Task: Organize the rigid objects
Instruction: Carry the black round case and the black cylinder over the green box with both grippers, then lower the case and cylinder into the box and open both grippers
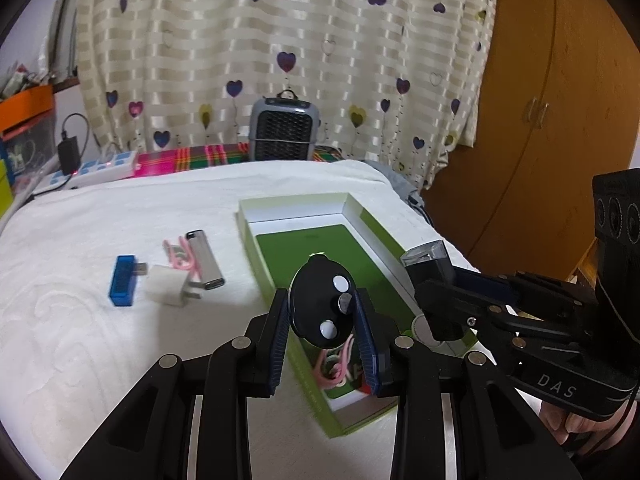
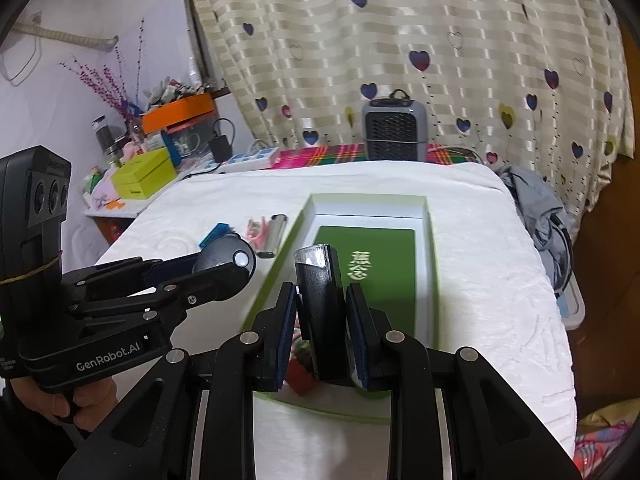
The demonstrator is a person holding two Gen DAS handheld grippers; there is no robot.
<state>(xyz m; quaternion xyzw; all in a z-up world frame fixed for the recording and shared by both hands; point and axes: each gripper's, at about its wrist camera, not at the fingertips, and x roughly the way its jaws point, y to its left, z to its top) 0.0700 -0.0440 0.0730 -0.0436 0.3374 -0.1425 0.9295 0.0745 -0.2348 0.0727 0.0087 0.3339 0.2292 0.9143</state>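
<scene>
Green box (image 1: 256, 236), lid off, white-walled, green card inside: centre of the frame, on the white-covered counter (image 1: 80, 340). Black disc (image 1: 322, 304) with white dots: clamped in the left claw (image 1: 322, 320), above the box's near end. Black lighter (image 2: 322, 312) with clear cap: clamped upright in the right claw (image 2: 320, 324), over the box. Pink clips (image 1: 334, 364): in the box. Left of frame, on the counter: blue adapter (image 1: 122, 280), white plug (image 1: 168, 290), silver lighter (image 1: 205, 258).

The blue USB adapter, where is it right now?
In the left wrist view, the blue USB adapter lies on the white towel, left of the white charger plug.
</scene>
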